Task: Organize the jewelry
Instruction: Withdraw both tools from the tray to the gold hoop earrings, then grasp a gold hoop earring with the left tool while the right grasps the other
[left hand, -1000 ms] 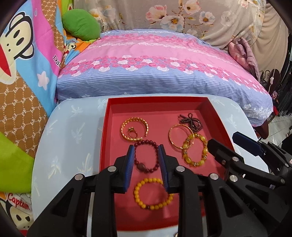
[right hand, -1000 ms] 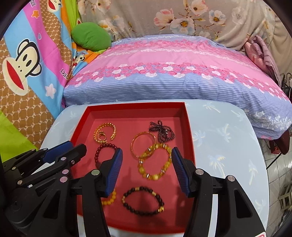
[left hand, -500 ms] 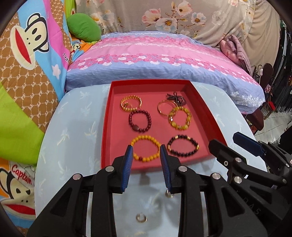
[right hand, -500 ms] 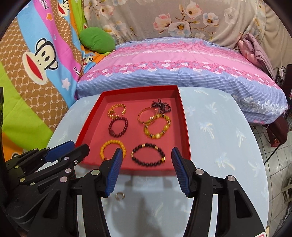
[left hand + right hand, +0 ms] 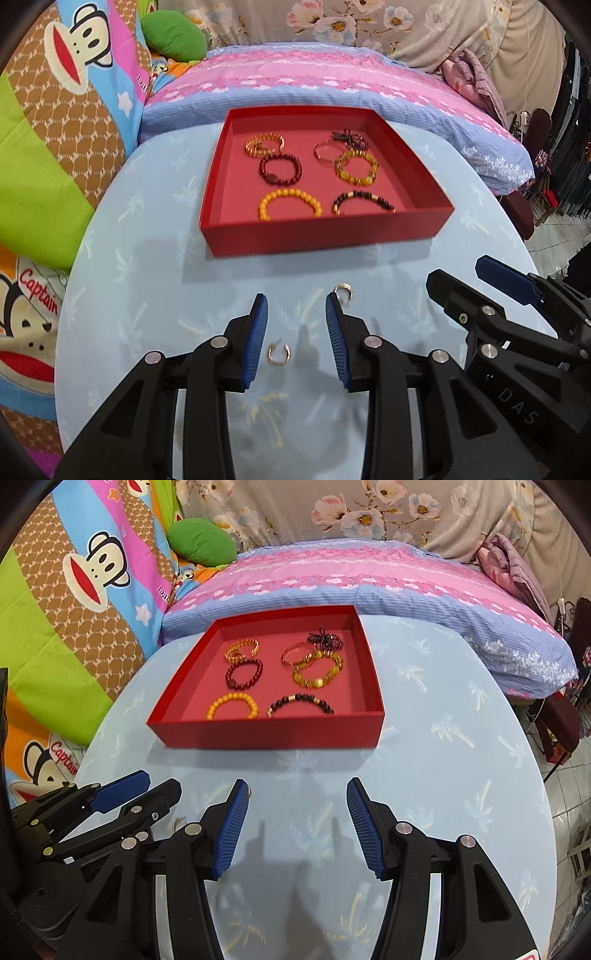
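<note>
A red tray (image 5: 325, 236) (image 5: 266, 734) on the light-blue table holds several bracelets, among them a yellow bead one (image 5: 290, 208) (image 5: 232, 706) and a dark bead one (image 5: 364, 201) (image 5: 300, 703). Two small rings lie on the table in front of the tray: a gold ring (image 5: 279, 354) between my left fingers and a silver ring (image 5: 343, 291) by the left gripper's right fingertip. My left gripper (image 5: 295, 306) is open and empty above the table. My right gripper (image 5: 295, 788) (image 5: 491, 273) is open wide and empty, to the right of the left one.
The round table (image 5: 443, 760) has a light-blue palm-print cover. A bed with a pink and blue striped quilt (image 5: 351, 576) stands behind it. Cartoon-print bedding (image 5: 55, 110) lies at the left. The floor (image 5: 576, 823) drops away at the right.
Both grippers have pulled back from over the tray toward the table's near edge. The two rings on the table have come into view near the left gripper.
</note>
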`<control>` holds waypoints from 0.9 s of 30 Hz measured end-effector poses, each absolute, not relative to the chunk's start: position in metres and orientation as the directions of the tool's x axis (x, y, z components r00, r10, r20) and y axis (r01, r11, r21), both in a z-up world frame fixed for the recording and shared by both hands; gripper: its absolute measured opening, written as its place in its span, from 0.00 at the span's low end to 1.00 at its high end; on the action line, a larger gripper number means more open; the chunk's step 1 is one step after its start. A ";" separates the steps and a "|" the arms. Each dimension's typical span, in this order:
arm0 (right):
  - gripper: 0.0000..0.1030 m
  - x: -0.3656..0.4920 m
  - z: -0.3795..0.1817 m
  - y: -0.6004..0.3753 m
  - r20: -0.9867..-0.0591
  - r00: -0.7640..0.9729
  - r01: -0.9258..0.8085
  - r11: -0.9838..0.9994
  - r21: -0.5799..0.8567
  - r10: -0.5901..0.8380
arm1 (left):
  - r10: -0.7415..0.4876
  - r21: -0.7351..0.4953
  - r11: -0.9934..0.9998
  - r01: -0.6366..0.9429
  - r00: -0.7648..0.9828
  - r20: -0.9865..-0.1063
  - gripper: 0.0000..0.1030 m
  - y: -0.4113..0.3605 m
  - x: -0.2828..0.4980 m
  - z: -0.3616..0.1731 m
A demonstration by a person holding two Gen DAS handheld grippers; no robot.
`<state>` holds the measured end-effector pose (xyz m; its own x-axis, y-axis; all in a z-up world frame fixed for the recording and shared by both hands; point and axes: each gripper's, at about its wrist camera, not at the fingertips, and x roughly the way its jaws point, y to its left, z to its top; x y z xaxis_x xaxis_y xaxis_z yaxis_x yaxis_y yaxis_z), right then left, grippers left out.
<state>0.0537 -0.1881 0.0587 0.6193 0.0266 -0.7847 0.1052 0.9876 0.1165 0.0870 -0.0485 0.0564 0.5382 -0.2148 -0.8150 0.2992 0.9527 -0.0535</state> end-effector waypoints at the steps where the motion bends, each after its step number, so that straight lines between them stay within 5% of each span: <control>1: 0.53 0.051 0.056 -0.187 -0.787 0.617 0.105 0.987 0.118 0.028 | -0.214 -0.057 0.954 0.294 0.535 -0.817 0.33 -0.046 0.083 0.052; 9: 0.53 0.031 0.028 -0.174 -0.817 0.575 0.090 0.989 0.115 0.042 | -0.208 -0.081 0.962 0.260 0.510 -0.835 0.43 -0.027 0.064 0.020; 27: 0.53 0.040 0.010 -0.168 -0.831 0.556 0.089 0.991 0.097 0.031 | -0.170 -0.032 0.967 0.252 0.547 -0.820 0.43 -0.027 0.075 0.003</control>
